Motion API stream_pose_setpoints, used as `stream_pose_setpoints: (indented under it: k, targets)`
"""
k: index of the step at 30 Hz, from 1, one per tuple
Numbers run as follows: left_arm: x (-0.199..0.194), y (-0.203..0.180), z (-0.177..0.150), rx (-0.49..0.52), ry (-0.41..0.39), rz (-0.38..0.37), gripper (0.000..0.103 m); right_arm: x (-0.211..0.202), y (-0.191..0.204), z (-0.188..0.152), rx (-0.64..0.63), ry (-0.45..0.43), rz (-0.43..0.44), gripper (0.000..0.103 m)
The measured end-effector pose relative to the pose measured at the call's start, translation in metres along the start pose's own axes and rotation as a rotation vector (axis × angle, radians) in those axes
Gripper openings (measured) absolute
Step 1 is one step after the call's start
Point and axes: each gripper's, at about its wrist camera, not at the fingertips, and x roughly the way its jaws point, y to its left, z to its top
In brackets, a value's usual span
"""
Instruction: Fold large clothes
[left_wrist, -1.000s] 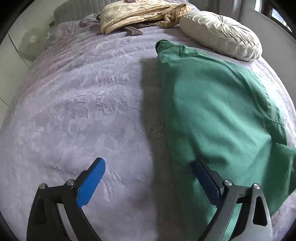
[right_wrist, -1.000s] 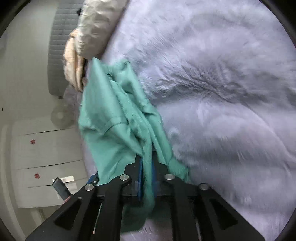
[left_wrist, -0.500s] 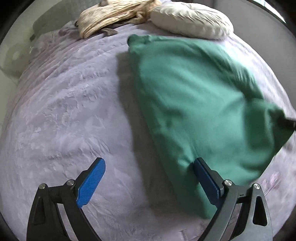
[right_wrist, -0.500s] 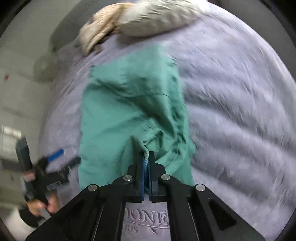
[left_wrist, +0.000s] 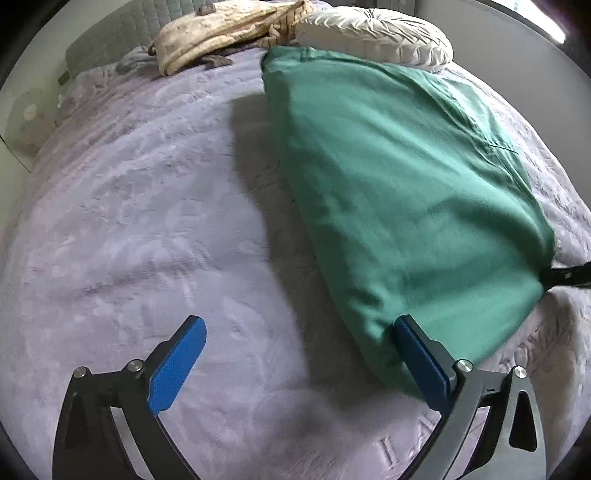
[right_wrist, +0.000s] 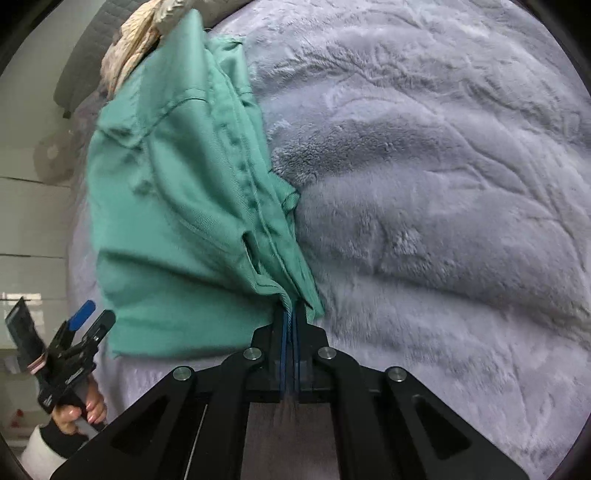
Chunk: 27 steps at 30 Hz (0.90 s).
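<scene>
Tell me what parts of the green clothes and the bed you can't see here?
- Left wrist view: the far corner of the green clothes, where the right tongs pinch it, is cut off by the picture's edge.
- Right wrist view: the clothes hide the bed cover beneath.
- Embroidered letters on the cover are hidden by the left tongs.

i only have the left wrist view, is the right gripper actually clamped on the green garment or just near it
Observer: Clamped. The right gripper is shut on a bunched edge of the garment.
Operator: which part is it holding
Observer: A gathered hem with a stitched seam running up from the fingers; which part of the garment, I cannot tell.
Operator: can you see my left gripper from there
Observer: Yes, at the lower left of the right wrist view: the left gripper, with the person's hand on its handle, clear of the cloth.
</scene>
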Motion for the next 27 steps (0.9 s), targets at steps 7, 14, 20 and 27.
stream_pose_setpoints:
  k: [7,14,20,27]
  targets:
    - [-0.015,0.049,-0.011,-0.118,0.088,0.036,0.102,-0.064,0.000,0.002,0.060,-0.117,-0.138,0.002]
    - [-0.016,0.061,0.054,-0.250,0.013,-0.048,0.102,-0.086,0.048,0.052,-0.023,-0.227,-0.042,0.003]
    - [0.018,0.023,0.110,-0.184,-0.022,-0.032,0.102,-0.041,0.117,0.101,-0.159,-0.218,-0.013,0.003]
    - [0.058,0.027,0.108,-0.246,0.039,-0.048,0.103,0.026,0.073,0.141,-0.083,-0.114,-0.108,0.000]
